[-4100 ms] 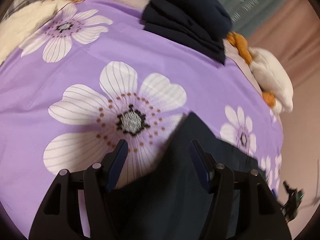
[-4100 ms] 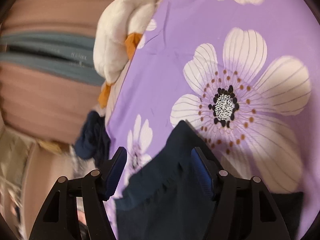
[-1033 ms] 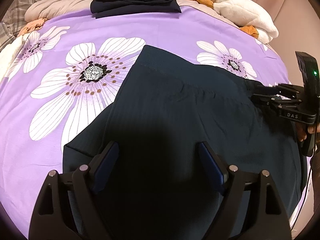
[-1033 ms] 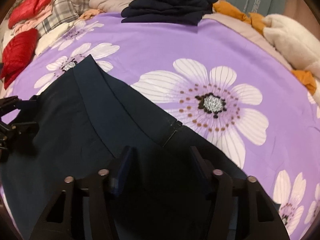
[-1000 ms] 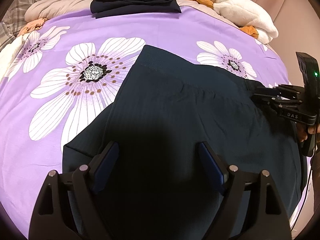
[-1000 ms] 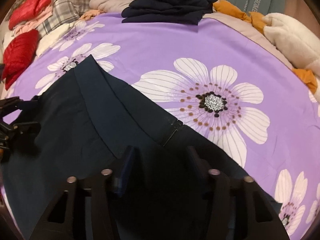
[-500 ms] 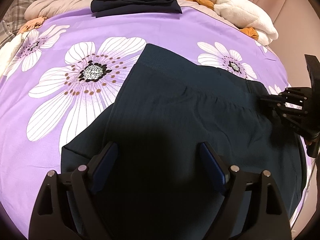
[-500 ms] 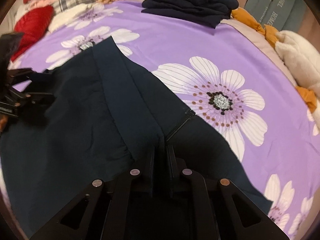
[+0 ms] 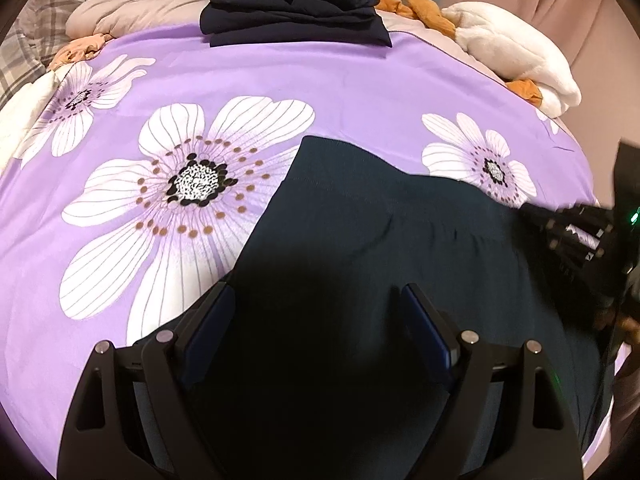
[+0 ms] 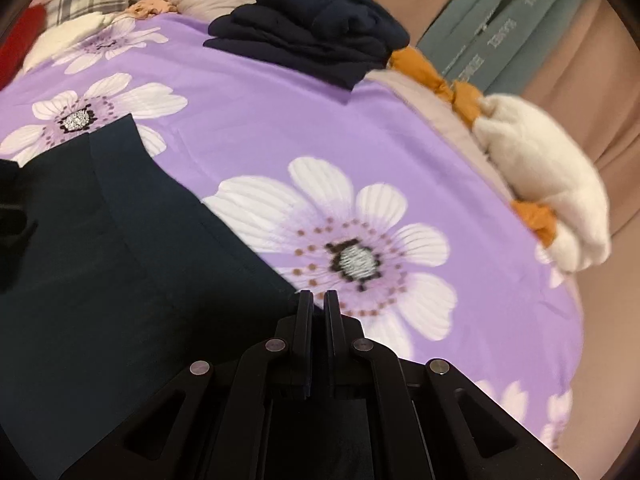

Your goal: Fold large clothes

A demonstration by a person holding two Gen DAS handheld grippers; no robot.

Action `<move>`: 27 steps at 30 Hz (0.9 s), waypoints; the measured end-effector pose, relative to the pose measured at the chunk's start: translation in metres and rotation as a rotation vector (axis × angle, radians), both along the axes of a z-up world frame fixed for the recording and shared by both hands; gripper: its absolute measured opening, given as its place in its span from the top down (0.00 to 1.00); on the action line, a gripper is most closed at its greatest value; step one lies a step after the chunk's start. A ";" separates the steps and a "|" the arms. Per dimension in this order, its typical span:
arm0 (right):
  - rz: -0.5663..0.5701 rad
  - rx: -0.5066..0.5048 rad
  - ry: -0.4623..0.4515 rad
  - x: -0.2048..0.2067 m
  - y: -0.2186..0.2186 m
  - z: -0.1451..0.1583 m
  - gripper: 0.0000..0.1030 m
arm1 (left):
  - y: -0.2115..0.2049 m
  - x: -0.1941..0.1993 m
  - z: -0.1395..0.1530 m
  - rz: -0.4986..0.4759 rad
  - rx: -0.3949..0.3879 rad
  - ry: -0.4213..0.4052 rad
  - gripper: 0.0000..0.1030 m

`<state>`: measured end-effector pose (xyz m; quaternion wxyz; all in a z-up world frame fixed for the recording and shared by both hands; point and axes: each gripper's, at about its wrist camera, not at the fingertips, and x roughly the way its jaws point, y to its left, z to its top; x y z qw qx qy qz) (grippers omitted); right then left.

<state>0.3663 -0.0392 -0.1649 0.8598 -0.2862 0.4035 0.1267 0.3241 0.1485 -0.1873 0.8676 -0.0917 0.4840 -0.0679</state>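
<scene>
A large dark navy garment (image 9: 360, 220) lies spread flat on the purple flowered bedspread (image 9: 320, 92). My left gripper (image 9: 316, 300) hovers open over the garment's near part, its blue pads well apart with fabric beneath them. My right gripper (image 9: 536, 212) reaches in from the right to the garment's edge. In the right wrist view my right gripper (image 10: 316, 296) is shut, its fingertips pinching the garment (image 10: 100, 240) at its right edge beside a white flower. My left gripper (image 10: 12, 208) shows as a dark shape at the far left.
A stack of folded dark clothes (image 9: 292, 4) sits at the far side of the bedspread. A white plush toy with orange parts (image 9: 516, 52) lies at the far right edge. Plaid fabric (image 9: 40, 0) and a beige quilt (image 9: 140, 8) are piled at the far left.
My right gripper's fingers closed on the garment's edge and swung right toward the flower. The left gripper shifted slightly, still open. The garment wrinkled a little near the right gripper.
</scene>
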 end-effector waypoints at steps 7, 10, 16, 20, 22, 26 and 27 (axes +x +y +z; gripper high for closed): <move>-0.137 0.286 -0.026 0.001 -0.039 0.022 0.66 | -0.025 0.008 0.019 -0.076 -0.011 -0.029 0.18; -0.165 0.337 -0.088 -0.011 -0.056 0.041 0.62 | -0.043 0.008 0.024 -0.143 -0.016 -0.038 0.18; -0.113 0.373 -0.037 -0.046 -0.075 0.042 0.62 | -0.079 0.003 0.018 -0.235 0.038 -0.069 0.19; -0.105 0.305 -0.008 -0.052 -0.074 0.023 0.62 | -0.088 0.016 0.006 -0.215 0.040 -0.041 0.19; -0.131 0.274 0.018 -0.050 -0.075 0.010 0.62 | -0.091 0.026 -0.003 -0.204 0.062 -0.013 0.19; -0.164 0.279 0.047 -0.045 -0.080 -0.007 0.62 | -0.087 0.039 -0.016 -0.182 0.074 0.025 0.20; -0.171 0.285 0.042 -0.043 -0.083 -0.007 0.62 | -0.085 0.041 -0.016 -0.180 0.075 0.024 0.20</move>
